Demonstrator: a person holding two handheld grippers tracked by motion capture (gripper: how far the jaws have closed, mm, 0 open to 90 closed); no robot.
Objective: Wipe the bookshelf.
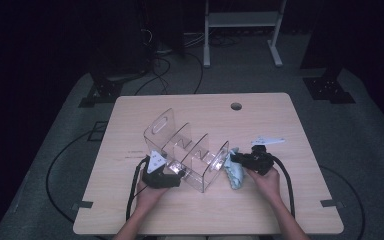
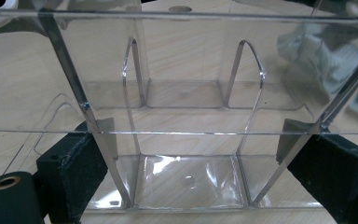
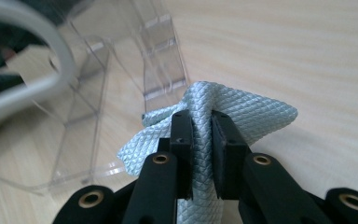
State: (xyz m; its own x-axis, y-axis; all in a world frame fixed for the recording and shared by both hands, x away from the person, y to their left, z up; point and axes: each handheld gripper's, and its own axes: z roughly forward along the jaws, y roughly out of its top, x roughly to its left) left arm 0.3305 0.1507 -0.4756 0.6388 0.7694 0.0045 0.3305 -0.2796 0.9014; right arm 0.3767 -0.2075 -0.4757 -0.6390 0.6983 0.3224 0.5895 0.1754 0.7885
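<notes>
So the setup here makes sense: the left claw (image 1: 172, 176) is spread wide around the near end of the clear acrylic organizer (image 1: 187, 150), pads pressed on its outer walls, basically pinning it to the wooden surface (image 1: 280, 210) so it won't skate around. The organizer sits mid-surface, dividers upright. The right claw (image 1: 236, 159) is clenched tight on a bunched pale-blue microfiber cloth (image 1: 234, 172), right up against the organizer's right end wall. My guess is one hand braces while the other wipes that outer panel.
</notes>
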